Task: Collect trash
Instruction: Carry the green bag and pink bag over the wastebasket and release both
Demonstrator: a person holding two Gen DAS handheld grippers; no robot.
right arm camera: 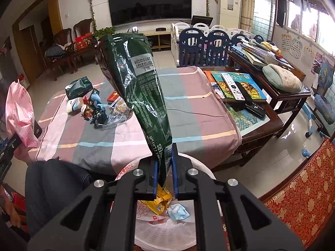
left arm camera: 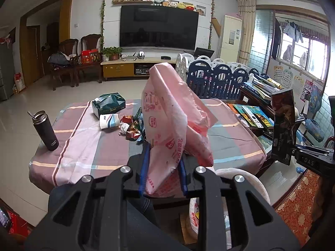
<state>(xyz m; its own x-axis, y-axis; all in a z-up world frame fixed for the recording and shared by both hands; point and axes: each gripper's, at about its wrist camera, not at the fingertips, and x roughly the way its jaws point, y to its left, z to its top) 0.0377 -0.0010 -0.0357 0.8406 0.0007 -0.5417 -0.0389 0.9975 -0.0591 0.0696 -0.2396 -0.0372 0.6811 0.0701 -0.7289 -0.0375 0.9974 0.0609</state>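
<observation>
- Pink thin plastic bag with red print (left arm camera: 169,125) stands up between the blue pads of my left gripper (left arm camera: 162,168), which pinches it near its lower part; the bag's top rises in front of the table.
- Dark green crinkled foil snack packet with white lettering (right arm camera: 138,87) is clamped by its lower end in my right gripper (right arm camera: 165,167), whose blue pads press together on it; the packet leans up and to the left.
- From the left wrist view I see the same packet (left arm camera: 282,125) and the right gripper at the right edge, well apart from the pink bag.
- Below my right gripper sits a white round plastic bin lined with a printed white bag (right arm camera: 167,228); a yellow wrapper (right arm camera: 160,200) and a crumpled light blue face mask (right arm camera: 178,211) lie inside it.
- On the table covered by a pink, grey and mauve plaid cloth (left arm camera: 83,146) a heap of loose wrappers (left arm camera: 132,127) lies beside a tipped white paper cup (left arm camera: 110,121) and a dark green tissue pack (left arm camera: 108,104).
- A black metal flask (left arm camera: 45,129) stands upright near the table's left corner.
- Books and two remote controls (right arm camera: 236,85) rest on the dark wooden side table to the right.
- A person's knee in dark jeans (right arm camera: 54,188) shows at lower left of the right wrist view.
</observation>
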